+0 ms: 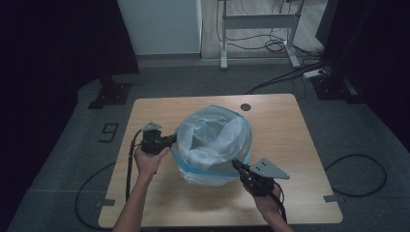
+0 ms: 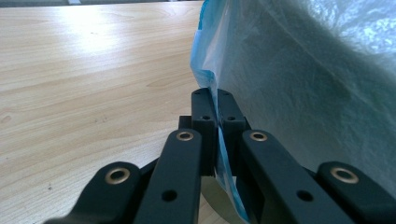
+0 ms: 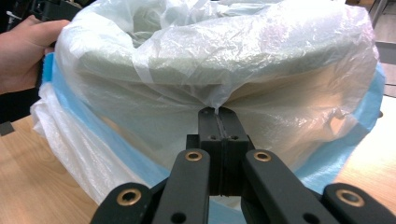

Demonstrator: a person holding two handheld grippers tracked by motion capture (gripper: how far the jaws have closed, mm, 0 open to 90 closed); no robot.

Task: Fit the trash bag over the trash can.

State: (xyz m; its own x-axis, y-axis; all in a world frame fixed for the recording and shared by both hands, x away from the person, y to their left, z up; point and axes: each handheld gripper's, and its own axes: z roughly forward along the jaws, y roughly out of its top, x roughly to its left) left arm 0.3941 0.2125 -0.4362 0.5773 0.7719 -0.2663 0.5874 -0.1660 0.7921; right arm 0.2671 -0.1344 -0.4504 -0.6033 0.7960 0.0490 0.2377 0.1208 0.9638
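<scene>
From above, a clear plastic bag with a blue band drapes over a round bin in the middle of the table; the bin's base is hidden by the film. The left tongs meet its left side, the right tongs its near side. In the left gripper view, the left tongs pinch the bag's blue-edged rim. In the right gripper view, the right tongs are clamped on a fold of film; the other hand is cut off at the frame's edge.
</scene>
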